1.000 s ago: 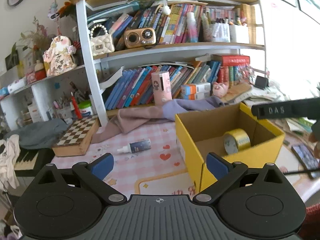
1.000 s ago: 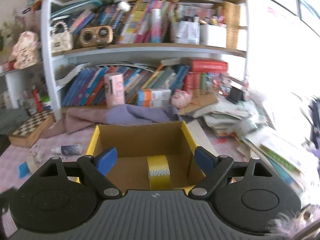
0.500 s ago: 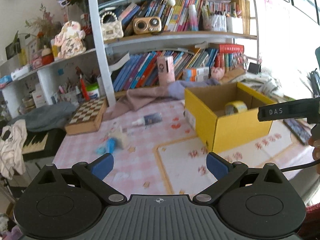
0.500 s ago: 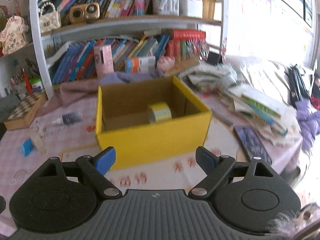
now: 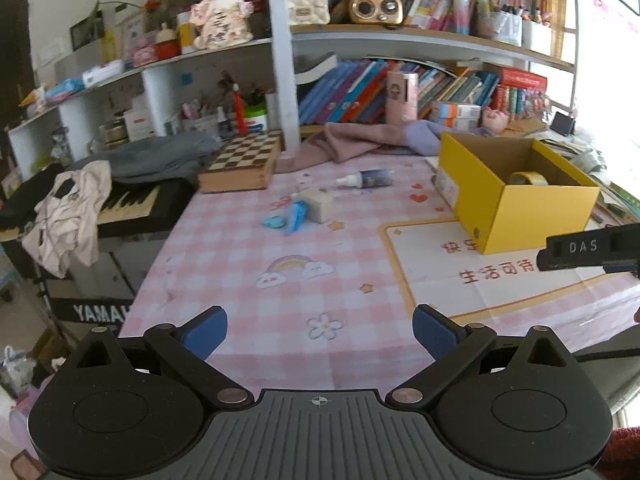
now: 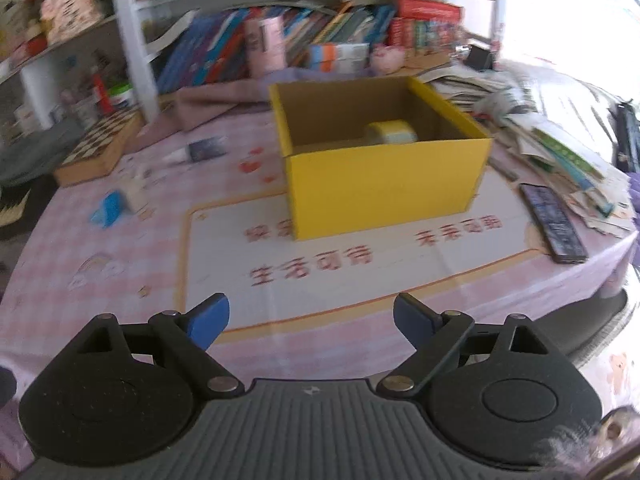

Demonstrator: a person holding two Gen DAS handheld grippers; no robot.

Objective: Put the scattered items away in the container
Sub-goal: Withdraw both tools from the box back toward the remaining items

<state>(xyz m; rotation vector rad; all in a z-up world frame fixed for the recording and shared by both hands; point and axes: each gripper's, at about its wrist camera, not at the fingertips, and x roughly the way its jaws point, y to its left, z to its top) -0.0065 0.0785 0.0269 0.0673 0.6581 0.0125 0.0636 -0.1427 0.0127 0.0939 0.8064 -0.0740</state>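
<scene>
Pink-checked tablecloth [image 5: 240, 264] under cluttered bookshelves, w/ a printed paper mat beneath the open yellow cardboard box [image 5: 516, 204].

Changed vs a sec ago: both grippers have backed away from the box. It filled the views then; now it sits well apart, mid-table, w/ lots of bare cloth in front. One roll of yellow tape [image 5: 528, 179] lies inside, same as before, so I'd judge that drop finished and the hands resetting for the next pick.

Left gripper [image 5: 320, 330]: wide open, nothing between fingers. Right gripper [image 6: 311, 318]: jaws opening further, also empty.

Count still out on the cloth, left of the box:
- 1 small dark dropper bottle w/ white cap [image 5: 366, 179]
- 1 pale beige block [image 5: 318, 204]
- blue plastic bits [image 5: 286, 218], 2 by my read; too blurry to be sure

1 dark phone [image 6: 554, 222] right of the box.
</scene>
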